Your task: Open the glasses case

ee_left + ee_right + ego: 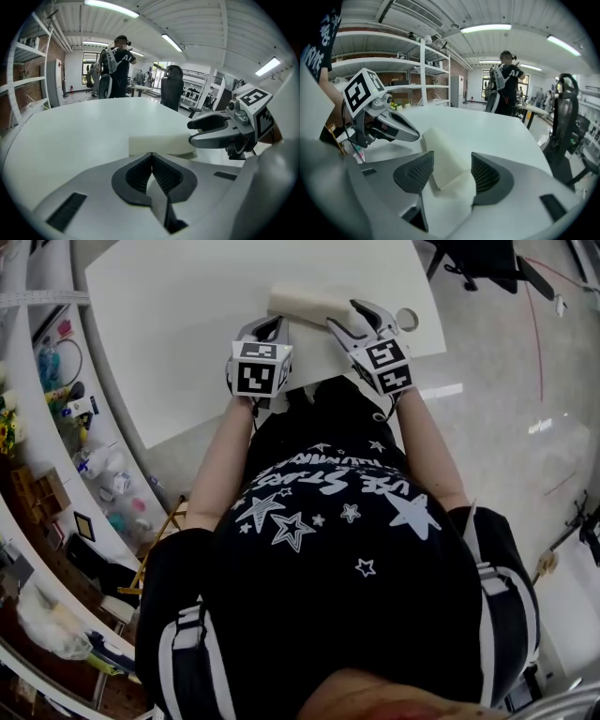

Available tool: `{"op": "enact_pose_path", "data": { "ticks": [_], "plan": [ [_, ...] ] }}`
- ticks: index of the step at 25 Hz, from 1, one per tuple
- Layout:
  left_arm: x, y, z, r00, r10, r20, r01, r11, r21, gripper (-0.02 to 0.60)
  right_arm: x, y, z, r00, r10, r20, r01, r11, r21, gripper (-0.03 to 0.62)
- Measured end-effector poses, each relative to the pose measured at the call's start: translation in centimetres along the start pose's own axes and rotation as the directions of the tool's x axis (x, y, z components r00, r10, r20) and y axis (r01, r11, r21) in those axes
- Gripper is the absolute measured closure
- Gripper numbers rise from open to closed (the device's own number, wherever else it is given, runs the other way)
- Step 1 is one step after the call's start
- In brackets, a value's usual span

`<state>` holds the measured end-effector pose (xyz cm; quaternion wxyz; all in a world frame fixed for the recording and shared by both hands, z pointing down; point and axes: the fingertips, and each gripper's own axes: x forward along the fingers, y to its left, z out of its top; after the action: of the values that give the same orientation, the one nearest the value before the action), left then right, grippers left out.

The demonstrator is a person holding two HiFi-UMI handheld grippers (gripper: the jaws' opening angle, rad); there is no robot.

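The left tongs (151,153) are pressed tip to tip, empty, just short of the cream, smooth-skinned oblong glasses case (159,143). The right tongs (452,157) stand wide astride the case's right end, not squeezing. The case lies closed on the white surface (187,324). It looks light, stiff and slippery, likely to slide: pin 1 end, lift the lid's edge.

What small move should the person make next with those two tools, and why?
Probably close the right gripper on the glasses case: its fingers stand apart with the case's end between them, not pressing. The left gripper is shut, near the case, so nothing grips it yet on the table.
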<state>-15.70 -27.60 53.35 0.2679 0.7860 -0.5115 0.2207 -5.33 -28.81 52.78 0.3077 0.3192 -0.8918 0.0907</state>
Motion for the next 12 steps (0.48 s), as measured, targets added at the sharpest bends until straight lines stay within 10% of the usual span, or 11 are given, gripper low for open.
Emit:
{"op": "enact_pose_path", "data": {
  "ticks": [12],
  "plan": [
    [2.0, 0.0, -0.8, 0.998, 0.013, -0.067, -0.014, 1.0, -0.01, 0.569, 1.8, 0.1, -0.5, 0.994, 0.08, -0.069, -0.09, 0.983, -0.158, 0.33]
  ]
}}
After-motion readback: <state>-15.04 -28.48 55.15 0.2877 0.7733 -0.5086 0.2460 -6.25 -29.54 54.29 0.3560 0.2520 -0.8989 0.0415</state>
